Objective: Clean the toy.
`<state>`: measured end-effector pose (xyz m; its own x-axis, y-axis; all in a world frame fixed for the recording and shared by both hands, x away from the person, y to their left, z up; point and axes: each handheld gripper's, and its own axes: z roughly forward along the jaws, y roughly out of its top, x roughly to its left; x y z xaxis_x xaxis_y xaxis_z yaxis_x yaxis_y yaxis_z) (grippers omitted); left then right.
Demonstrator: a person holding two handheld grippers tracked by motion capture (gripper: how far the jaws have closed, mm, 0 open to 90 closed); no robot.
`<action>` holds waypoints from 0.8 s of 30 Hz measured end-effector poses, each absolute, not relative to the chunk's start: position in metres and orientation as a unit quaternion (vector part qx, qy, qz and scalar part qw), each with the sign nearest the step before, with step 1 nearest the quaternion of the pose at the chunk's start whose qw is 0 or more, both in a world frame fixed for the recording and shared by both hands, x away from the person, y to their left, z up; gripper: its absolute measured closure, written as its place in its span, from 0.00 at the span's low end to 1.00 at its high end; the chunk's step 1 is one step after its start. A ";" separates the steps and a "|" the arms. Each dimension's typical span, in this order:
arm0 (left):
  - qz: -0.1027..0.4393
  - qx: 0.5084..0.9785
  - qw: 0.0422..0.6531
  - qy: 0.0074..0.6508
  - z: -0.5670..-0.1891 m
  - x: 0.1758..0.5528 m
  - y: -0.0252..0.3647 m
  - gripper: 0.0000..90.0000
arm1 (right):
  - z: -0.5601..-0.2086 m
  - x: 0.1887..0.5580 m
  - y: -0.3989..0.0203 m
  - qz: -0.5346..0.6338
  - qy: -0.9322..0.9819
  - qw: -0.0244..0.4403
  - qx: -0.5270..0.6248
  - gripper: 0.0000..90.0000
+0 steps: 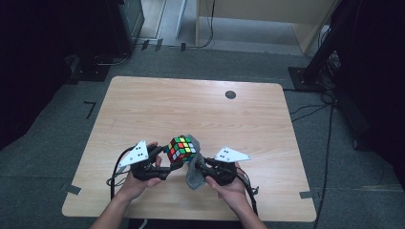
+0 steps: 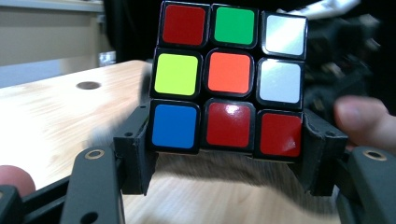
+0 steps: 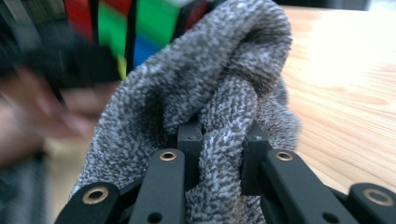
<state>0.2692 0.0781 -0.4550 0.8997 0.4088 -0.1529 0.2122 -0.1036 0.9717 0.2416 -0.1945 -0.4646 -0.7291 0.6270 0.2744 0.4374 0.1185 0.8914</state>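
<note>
step: wiping cube (image 1: 181, 149) | left gripper (image 1: 160, 157) clamped on cube, lifted off table (image 1: 143, 105) at 6 o'clock | right gripper (image 1: 199, 164) pinching cloth (image 1: 193, 174) | next: prob rub cloth over cube's 3 o'clock face

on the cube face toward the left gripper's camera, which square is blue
The bottom-left square of the cube, just beside the left gripper's left-hand jaw. It is the lone blue one; the others on that face are red, green, white, yellow and orange.

Both grippers (image 1: 165, 164) (image 1: 199, 167) clamped, side by side
</note>
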 end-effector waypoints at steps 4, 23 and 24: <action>0.101 0.749 0.605 0.251 -0.461 0.276 0.077 0.37 | -0.462 0.244 -0.201 0.510 0.757 0.164 0.374 0.84; 0.161 0.816 0.418 0.365 -0.506 0.307 0.049 0.37 | -0.512 0.282 -0.254 0.340 0.763 0.256 0.486 0.78; 0.166 0.818 0.413 0.365 -0.506 0.307 0.048 0.37 | -0.512 0.282 -0.253 0.340 0.764 0.255 0.486 0.77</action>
